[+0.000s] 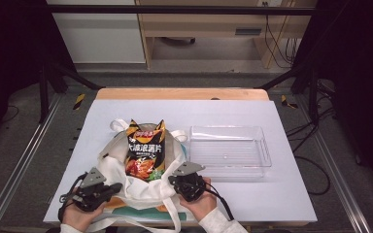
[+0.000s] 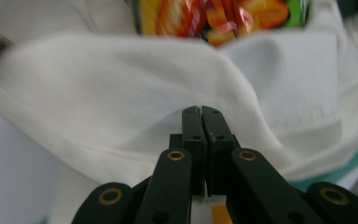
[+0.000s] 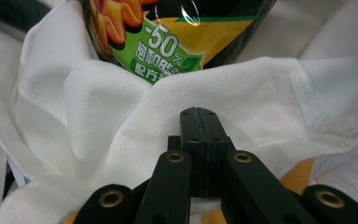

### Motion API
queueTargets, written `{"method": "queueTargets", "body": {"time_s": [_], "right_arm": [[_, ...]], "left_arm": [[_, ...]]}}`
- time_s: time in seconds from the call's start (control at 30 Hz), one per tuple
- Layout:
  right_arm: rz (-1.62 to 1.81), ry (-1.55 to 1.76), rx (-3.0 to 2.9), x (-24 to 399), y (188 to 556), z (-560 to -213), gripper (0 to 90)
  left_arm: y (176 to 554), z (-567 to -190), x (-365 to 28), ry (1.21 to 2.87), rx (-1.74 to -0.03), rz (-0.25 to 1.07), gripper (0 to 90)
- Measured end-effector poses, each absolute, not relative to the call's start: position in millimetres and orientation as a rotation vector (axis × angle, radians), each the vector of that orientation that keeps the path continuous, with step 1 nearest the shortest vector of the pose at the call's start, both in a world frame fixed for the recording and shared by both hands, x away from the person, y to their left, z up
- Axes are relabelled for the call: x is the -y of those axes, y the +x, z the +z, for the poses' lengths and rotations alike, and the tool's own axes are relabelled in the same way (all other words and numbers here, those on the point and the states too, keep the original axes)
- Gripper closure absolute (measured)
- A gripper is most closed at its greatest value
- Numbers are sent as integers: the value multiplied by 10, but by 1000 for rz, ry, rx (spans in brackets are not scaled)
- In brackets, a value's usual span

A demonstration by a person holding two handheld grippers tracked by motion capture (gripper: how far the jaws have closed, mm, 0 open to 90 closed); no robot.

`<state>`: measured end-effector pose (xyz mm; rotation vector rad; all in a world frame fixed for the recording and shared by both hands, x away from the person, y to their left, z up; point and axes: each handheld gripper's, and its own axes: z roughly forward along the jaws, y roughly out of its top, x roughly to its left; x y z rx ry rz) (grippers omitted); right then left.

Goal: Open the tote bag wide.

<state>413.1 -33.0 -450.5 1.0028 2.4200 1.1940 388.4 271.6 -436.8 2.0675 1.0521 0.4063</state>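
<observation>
A white cloth tote bag [image 1: 143,193] lies at the table's near edge. A black, orange and green chip bag [image 1: 145,150] has its lower end tucked in the tote's mouth. My left gripper [image 1: 118,187] is at the tote's left edge. In the left gripper view it [image 2: 201,109] is shut, with the white cloth [image 2: 121,93] creasing from its tips below the chip bag [image 2: 214,18]. My right gripper [image 1: 174,180] is at the tote's right edge. In the right gripper view it [image 3: 199,111] is shut where the cloth [image 3: 261,98] puckers under the chip bag [image 3: 177,42].
A clear plastic tray [image 1: 229,129] stands to the right of the tote on the white table cover [image 1: 141,109]. Tote straps [image 1: 175,213] trail toward the near edge between the person's hands. Dark frame posts and cables flank the table.
</observation>
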Motion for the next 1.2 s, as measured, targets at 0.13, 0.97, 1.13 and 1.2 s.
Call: {"method": "queueTargets", "body": {"time_s": [0.13,0.97,1.13,1.2], "right_arm": [[1186,1007,-2432,335,4133,-4552,900],[1076,1069,-2411,501,4150,-4659,900],[1063,1056,-2409,483,4138,-4724,900],[1096,1074,-2407,504,4148,-4754,900]], "left_arm": [[4045,-4179,-2742,1986,-1034,533,895],[4263,-4598,-3014,2121,-1224,504,900],[4266,-4632,-2987,2148,-1208,513,899],[4266,-4639,-2960,2165,-1203,525,899]]}}
